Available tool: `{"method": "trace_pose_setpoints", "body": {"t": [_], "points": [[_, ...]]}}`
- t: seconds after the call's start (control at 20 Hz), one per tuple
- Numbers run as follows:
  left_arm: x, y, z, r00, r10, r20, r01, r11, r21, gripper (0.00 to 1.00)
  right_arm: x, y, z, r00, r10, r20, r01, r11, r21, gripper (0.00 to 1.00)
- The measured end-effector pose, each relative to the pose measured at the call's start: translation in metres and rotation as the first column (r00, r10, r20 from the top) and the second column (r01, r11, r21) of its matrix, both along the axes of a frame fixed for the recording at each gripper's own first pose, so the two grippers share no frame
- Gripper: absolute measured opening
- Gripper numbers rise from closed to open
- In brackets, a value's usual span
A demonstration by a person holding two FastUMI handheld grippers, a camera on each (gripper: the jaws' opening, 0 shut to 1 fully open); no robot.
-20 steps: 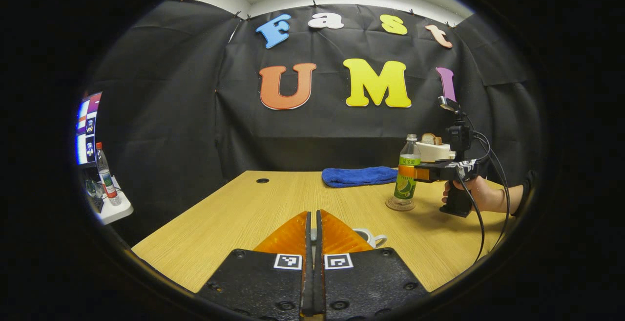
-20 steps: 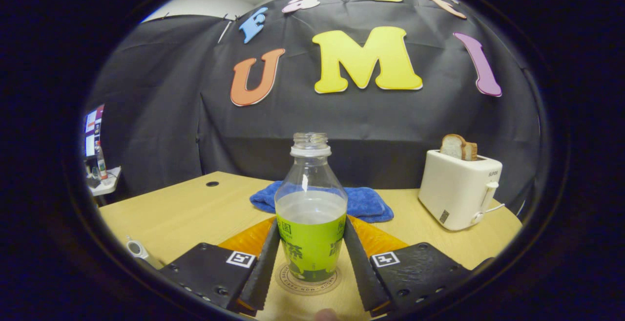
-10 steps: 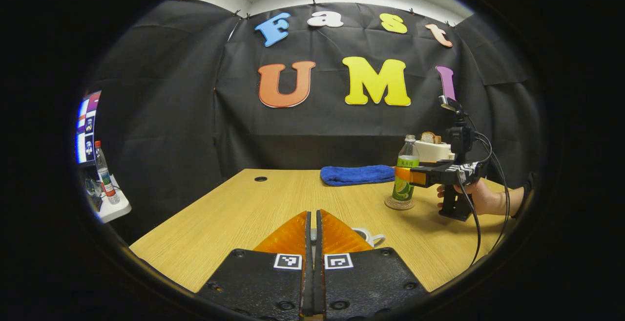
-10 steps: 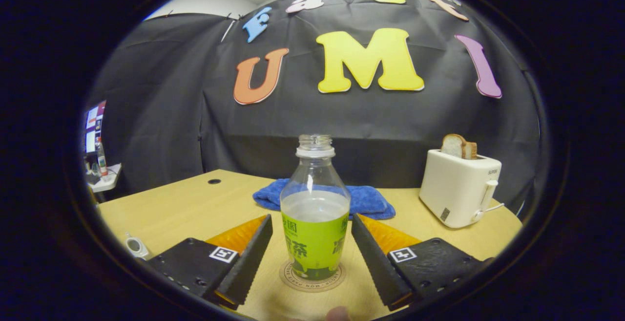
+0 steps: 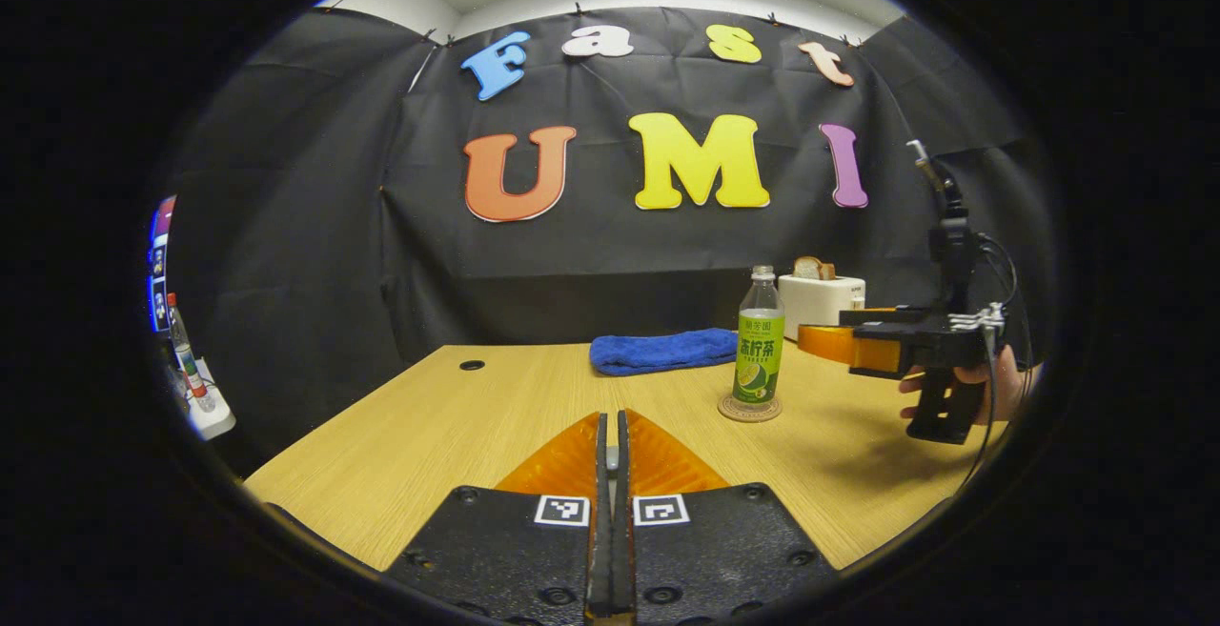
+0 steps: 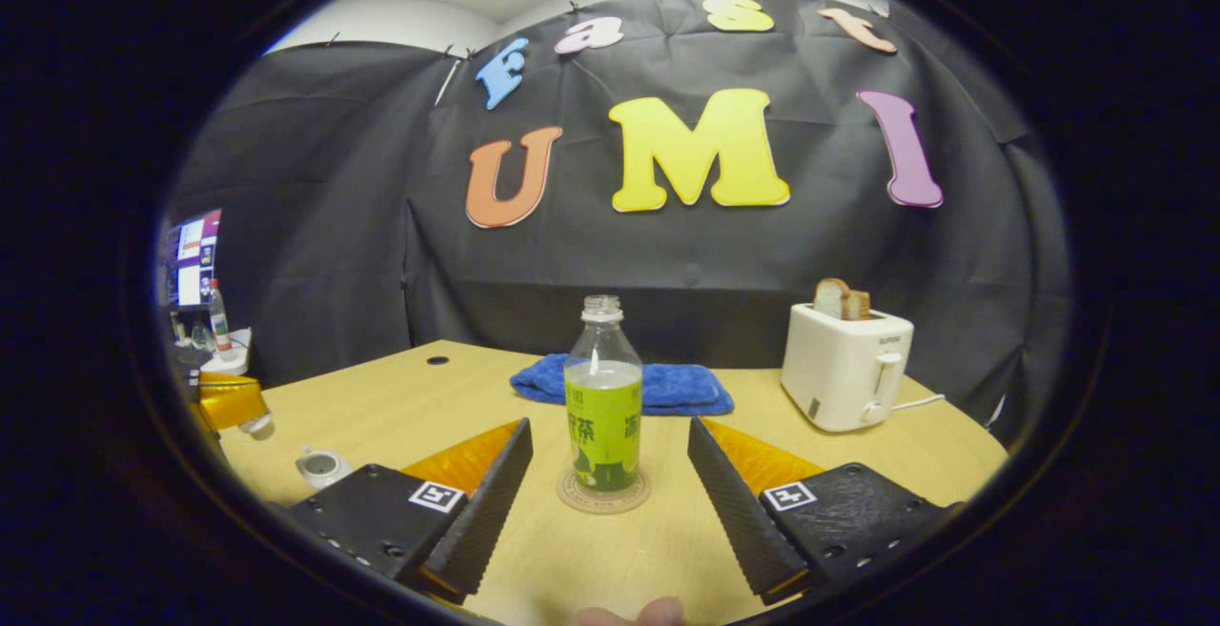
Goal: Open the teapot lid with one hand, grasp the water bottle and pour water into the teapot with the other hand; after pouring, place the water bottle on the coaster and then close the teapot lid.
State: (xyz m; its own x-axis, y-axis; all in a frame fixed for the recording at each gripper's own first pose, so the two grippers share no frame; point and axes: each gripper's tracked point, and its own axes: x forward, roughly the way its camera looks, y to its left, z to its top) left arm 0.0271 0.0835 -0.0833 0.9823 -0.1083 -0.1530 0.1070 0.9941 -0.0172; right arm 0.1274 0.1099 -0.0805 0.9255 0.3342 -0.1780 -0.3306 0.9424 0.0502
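Bottle (image 6: 603, 395) stands uncapped on the coaster (image 6: 603, 493), centre frame. Right claw (image 6: 608, 474) is spread wide, clear of it. Left claw (image 5: 613, 474) is closed; whether it grips the lid cannot be told. Teapot (image 6: 321, 465) sits lower left, open-topped. Risk: misaligned lid chipping the rim.

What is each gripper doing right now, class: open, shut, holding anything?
Left gripper: fingers pressed together; whether they pinch anything cannot be told.
Right gripper: open, holding nothing, clear of the water bottle standing on the coaster.
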Motion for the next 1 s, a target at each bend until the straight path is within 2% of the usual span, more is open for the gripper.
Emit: {"method": "trace_pose_setpoints", "body": {"t": [0.15,0.2,0.35,0.55,0.65,1.0], "points": [[0.014,-0.013,-0.003,1.000,-0.011,0.008,0.012,1.000,-0.025,0.02,-0.033,-0.021,0.002,1.000,-0.013,0.027,0.013,1.000,0.020,0.96],[0.018,-0.013,-0.005,1.000,-0.007,0.011,0.007,1.000,-0.022,0.03,-0.039,-0.027,0.003,0.999,-0.021,0.033,0.020,1.000,0.018,0.98],[0.025,-0.005,-0.016,1.000,0.017,-0.012,-0.017,1.000,-0.006,0.03,-0.054,-0.040,0.005,0.998,-0.042,0.049,0.041,0.999,0.023,0.96],[0.028,-0.001,-0.028,0.999,0.032,-0.034,-0.032,0.999,-0.004,0.03,-0.060,-0.048,0.003,0.996,-0.065,0.067,0.065,0.998,0.012,0.98],[0.028,-0.001,-0.037,0.998,0.031,-0.052,-0.031,1.000,-0.001,0.03,-0.061,-0.049,0.000,0.995,-0.072,0.069,0.071,0.997,0.010,0.96],[0.027,0.000,-0.047,0.997,0.042,-0.071,-0.041,0.999,0.014,0.03,-0.065,-0.048,-0.011,0.997,-0.063,0.049,0.063,0.998,-0.001,0.98]]}}
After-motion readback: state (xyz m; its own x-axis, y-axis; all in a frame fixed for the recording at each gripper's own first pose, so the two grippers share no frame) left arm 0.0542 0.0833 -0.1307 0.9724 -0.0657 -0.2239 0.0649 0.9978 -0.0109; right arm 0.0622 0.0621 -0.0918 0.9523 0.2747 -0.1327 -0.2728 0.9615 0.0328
